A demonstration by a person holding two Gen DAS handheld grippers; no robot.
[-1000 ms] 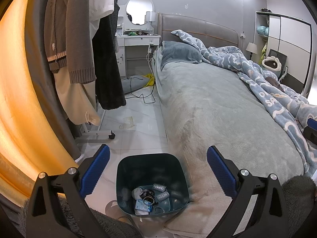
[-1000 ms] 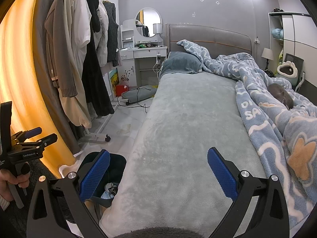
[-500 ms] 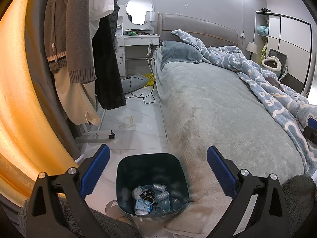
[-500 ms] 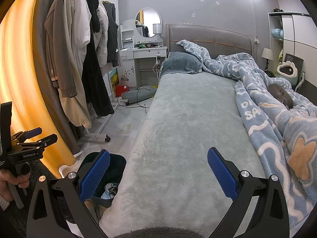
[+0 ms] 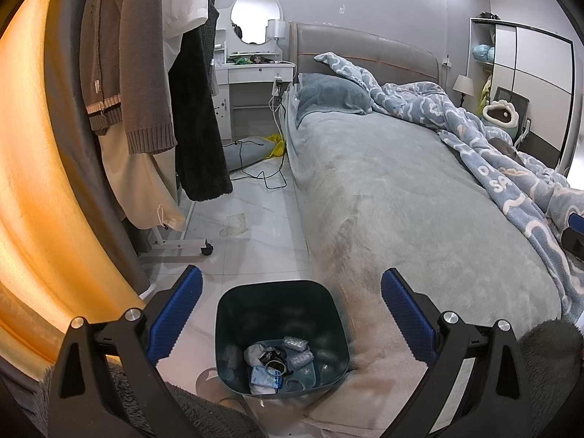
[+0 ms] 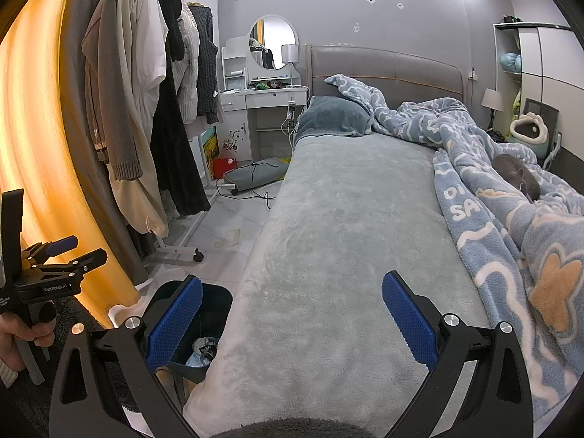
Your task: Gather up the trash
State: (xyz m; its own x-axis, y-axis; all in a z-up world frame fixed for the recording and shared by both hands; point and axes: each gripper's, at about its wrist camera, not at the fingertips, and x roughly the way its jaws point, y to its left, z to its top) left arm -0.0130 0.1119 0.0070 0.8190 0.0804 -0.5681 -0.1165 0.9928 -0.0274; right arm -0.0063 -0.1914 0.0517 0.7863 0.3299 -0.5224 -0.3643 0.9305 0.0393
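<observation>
A dark teal trash bin (image 5: 281, 299) stands on the white floor at the foot corner of the bed, with several wrappers and scraps (image 5: 277, 361) in its bottom. My left gripper (image 5: 290, 317) is open and empty, held above the bin with the bin between its blue pads. My right gripper (image 6: 292, 323) is open and empty over the grey bed cover; the bin (image 6: 215, 306) shows behind its left finger. A crumpled scrap (image 5: 233, 224) lies on the floor by the bed; it also shows in the right wrist view (image 6: 228, 239).
A bed (image 5: 401, 200) with a blue patterned blanket (image 6: 503, 197) fills the right. A clothes rack (image 5: 146, 73) on wheels stands left, beside an orange curtain (image 5: 33, 182). A white dresser (image 6: 262, 109), cables and a grey cushion (image 6: 255, 175) lie at the far end of the floor.
</observation>
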